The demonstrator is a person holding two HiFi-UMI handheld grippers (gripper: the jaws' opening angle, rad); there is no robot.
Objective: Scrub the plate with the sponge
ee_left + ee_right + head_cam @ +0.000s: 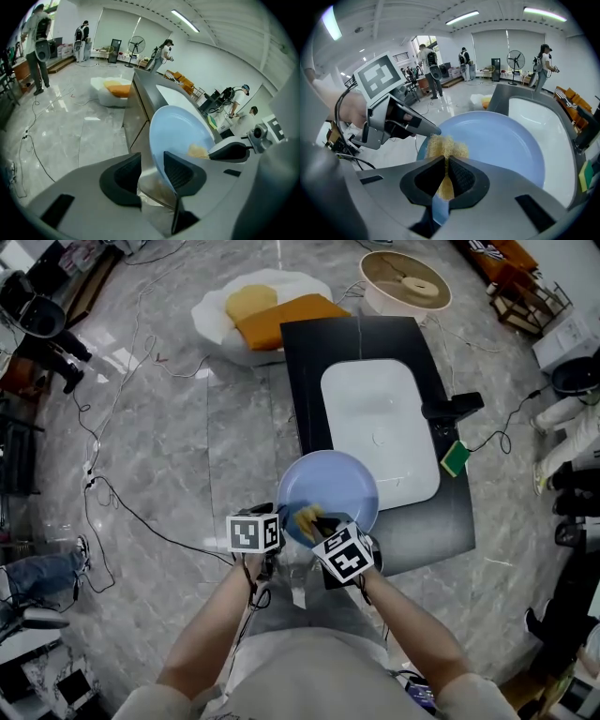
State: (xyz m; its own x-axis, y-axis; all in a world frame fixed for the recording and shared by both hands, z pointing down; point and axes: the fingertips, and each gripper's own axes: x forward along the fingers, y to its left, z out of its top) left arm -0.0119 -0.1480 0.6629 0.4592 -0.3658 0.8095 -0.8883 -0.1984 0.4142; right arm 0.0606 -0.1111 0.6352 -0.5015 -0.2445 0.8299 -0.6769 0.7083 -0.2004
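A light blue plate [336,482] hangs tilted over the near edge of the black counter [309,362]. In the left gripper view the plate [180,133] has its rim between the jaws of my left gripper [152,173]. The rim lies against the right pad, the left pad stands apart, and the gripper is open. My right gripper [446,176] is shut on a yellow sponge [445,147], which rests on the plate's [501,145] near rim. In the head view both grippers meet at that rim, the left [281,521] beside the right [314,518].
A white sink [375,409] is set in the counter, with a black tap [452,406] and a green sponge [455,458] at its right. A white and orange cushion [272,315] and a round fan [405,282] lie beyond. Cables cross the floor [122,493]. People stand in the background.
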